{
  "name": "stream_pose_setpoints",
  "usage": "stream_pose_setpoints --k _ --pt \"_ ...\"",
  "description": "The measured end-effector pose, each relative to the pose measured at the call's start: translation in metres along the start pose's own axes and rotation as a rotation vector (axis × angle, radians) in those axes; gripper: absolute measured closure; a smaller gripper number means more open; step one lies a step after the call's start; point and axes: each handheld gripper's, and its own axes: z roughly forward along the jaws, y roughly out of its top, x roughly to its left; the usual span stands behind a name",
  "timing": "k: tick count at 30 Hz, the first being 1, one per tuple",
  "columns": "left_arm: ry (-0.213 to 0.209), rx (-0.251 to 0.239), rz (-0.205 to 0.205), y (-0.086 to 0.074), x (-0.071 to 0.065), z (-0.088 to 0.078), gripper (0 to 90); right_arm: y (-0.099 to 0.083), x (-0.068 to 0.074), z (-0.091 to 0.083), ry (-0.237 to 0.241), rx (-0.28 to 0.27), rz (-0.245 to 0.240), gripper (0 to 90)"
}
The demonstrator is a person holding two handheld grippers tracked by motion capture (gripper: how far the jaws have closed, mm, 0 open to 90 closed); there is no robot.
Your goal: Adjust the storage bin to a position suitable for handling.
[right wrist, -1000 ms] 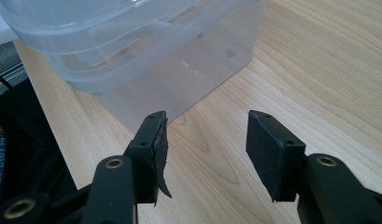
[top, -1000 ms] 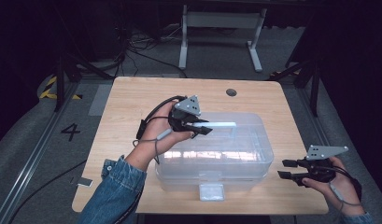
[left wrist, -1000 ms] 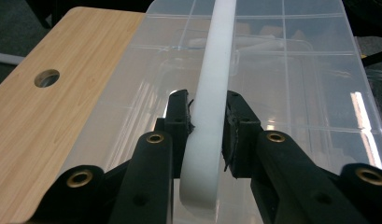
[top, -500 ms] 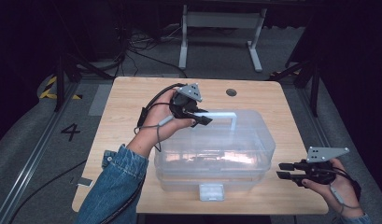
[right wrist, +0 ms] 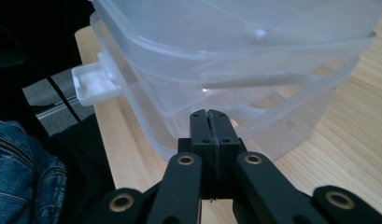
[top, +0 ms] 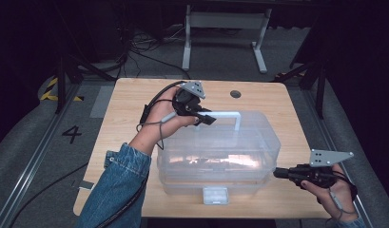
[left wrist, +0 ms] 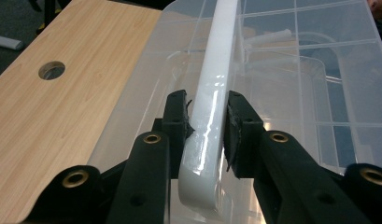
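A clear plastic storage box (top: 220, 152) stands in the middle of the wooden table (top: 135, 104). Its white handle (top: 225, 114) stands up from the lid. My left gripper (top: 206, 118) is shut on the handle's left end, and in the left gripper view the pads press both sides of the handle (left wrist: 212, 70). My right gripper (top: 277, 174) points at the box's right end, just short of it. Its jaws have just been closing with nothing between them. In the right gripper view the right gripper (right wrist: 208, 114) is shut, close in front of the box's lower rim (right wrist: 254, 112).
A white latch (top: 215, 195) sticks out of the box's front side, near the table's front edge. A round hole (top: 235, 94) lies in the table behind the box. A metal stand (top: 225, 28) and cables lie on the floor beyond the table.
The left gripper has swung the white handle up from the lid. The right gripper's jaws went from open to shut, and it moved left toward the box's end.
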Motion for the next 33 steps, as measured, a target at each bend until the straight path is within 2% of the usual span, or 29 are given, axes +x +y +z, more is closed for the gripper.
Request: stream_pose_setpoints --k 4,6,7,11,13,14,15,16,17,19,25,28,29,33 --pt "-0.007 -0.004 -0.004 -0.001 0.0 0.0 73.4 0.0 0.0 0.003 0.017 -0.025 0.004 90.0" --pt "-0.012 -0.002 -0.006 -0.001 0.0 0.0 73.4 0.0 0.001 0.005 0.024 -0.05 -0.001 90.0" --pt "-0.009 -0.005 -0.009 -0.001 0.0 0.0 73.4 0.002 0.002 0.005 0.032 -0.08 -0.005 90.0" --pt "-0.002 0.0 0.0 -0.001 -0.001 0.0 73.1 0.002 0.003 0.004 0.021 -0.085 -0.011 90.0" --pt "0.005 -0.012 0.002 -0.002 -0.002 0.0 68.7 0.001 0.002 0.003 0.023 -0.093 -0.01 90.0" --pt "0.005 -0.012 0.002 -0.002 -0.002 0.0 62.0 0.001 0.002 0.003 0.023 -0.093 -0.01 90.0" --pt "0.021 -0.036 -0.005 -0.002 -0.004 -0.002 62.0 0.001 0.002 0.003 0.021 -0.093 -0.011 90.0" --pt "0.024 -0.054 -0.003 -0.001 -0.005 -0.004 51.4 0.001 0.002 0.003 0.023 -0.095 -0.012 90.0" --pt "0.026 -0.069 0.003 -0.001 -0.006 -0.006 44.7 0.001 0.002 0.003 0.024 -0.1 -0.013 90.0" --pt "0.03 -0.08 0.01 -0.002 -0.01 -0.012 39.9 0.002 0.001 0.003 0.023 -0.109 -0.016 90.0" --pt "0.048 -0.118 0.004 -0.006 -0.015 -0.032 37.4 0.006 0.002 0.001 0.022 -0.124 -0.025 90.0" --pt "0.068 -0.139 0.014 -0.008 -0.017 -0.041 36.9 0.008 0.002 0.0 0.015 -0.131 -0.027 90.0" --pt "0.072 -0.164 0.017 -0.008 -0.021 -0.051 37.0 0.009 0.002 0.0 0.015 -0.133 -0.027 90.0" --pt "0.091 -0.202 0.011 -0.011 -0.027 -0.066 37.4 0.011 0.002 -0.001 0.01 -0.143 -0.032 90.0"
